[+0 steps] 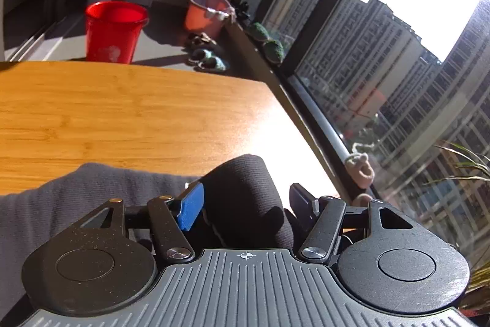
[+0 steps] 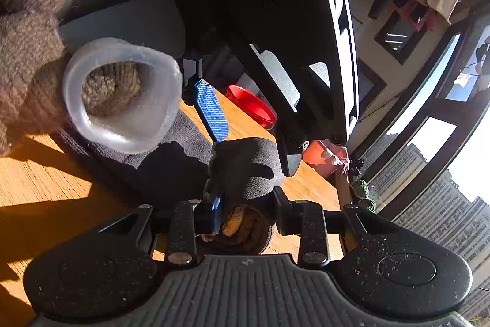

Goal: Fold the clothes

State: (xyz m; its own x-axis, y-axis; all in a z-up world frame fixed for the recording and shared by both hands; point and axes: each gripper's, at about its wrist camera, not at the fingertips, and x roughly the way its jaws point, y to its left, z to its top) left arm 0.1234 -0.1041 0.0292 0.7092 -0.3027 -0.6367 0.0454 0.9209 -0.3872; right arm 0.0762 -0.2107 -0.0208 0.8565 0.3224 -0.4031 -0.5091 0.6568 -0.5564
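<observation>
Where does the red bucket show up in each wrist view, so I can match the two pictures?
Left wrist view: the red bucket stands upper left, on the floor beyond the far edge of the wooden table.
Right wrist view: only its rim and inside show near the centre, partly hidden by the other gripper's body.
Shared landmark: the rolled dark garment between the jaws in both.

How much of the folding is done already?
Not much looks finished. The dark grey garment lies spread on the wooden table, with no tidy folded stack in view. Right now the left hand-held gripper has a rolled-up dark end of it between its fingers, and the right hand-held gripper is at that same end. Folding it over and flattening remain.
</observation>
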